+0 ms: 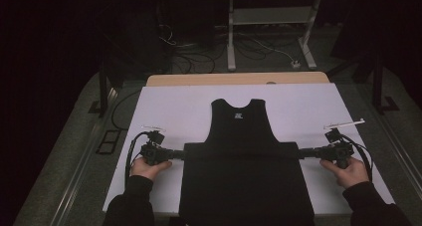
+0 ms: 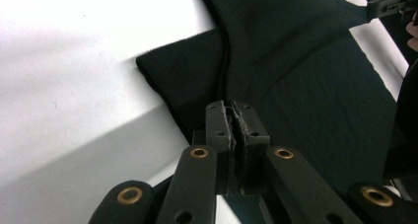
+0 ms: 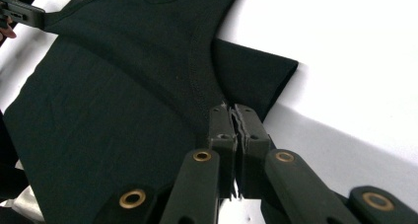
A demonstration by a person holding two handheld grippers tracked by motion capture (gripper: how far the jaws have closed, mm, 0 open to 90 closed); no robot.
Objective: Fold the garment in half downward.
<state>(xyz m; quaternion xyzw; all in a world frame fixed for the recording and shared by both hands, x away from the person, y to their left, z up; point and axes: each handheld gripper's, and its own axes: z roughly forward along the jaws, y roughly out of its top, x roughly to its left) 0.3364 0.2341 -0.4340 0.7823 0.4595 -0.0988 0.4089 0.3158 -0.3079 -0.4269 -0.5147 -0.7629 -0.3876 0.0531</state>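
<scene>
I have the black shirt [image 1: 243, 151] spread flat on the white sheet [image 1: 174, 104] that covers the table, neck end away from me, lower part running off the near edge toward my body. My left gripper [image 1: 180, 154] lies level at the shirt's left edge and my right gripper [image 1: 303, 154] at its right edge, each pointing inward toward the other, with the cloth stretched between them. In the left gripper view the jaws are pressed together with only a thin seam between the pads [image 2: 221, 123], and the shirt [image 2: 296, 86] edge is pinched in that seam. The right gripper view gives the same: pads [image 3: 222, 123] closed tight, the shirt [image 3: 123, 100] nipped beside its stitched armhole seam. A folded-under flap of fabric pokes out onto the sheet just past each set of jaws. There are no containers on the table. The shirt's bottom hem is cut off by the frame, the small neck label is too small to read, and the room beyond the table is dark.
</scene>
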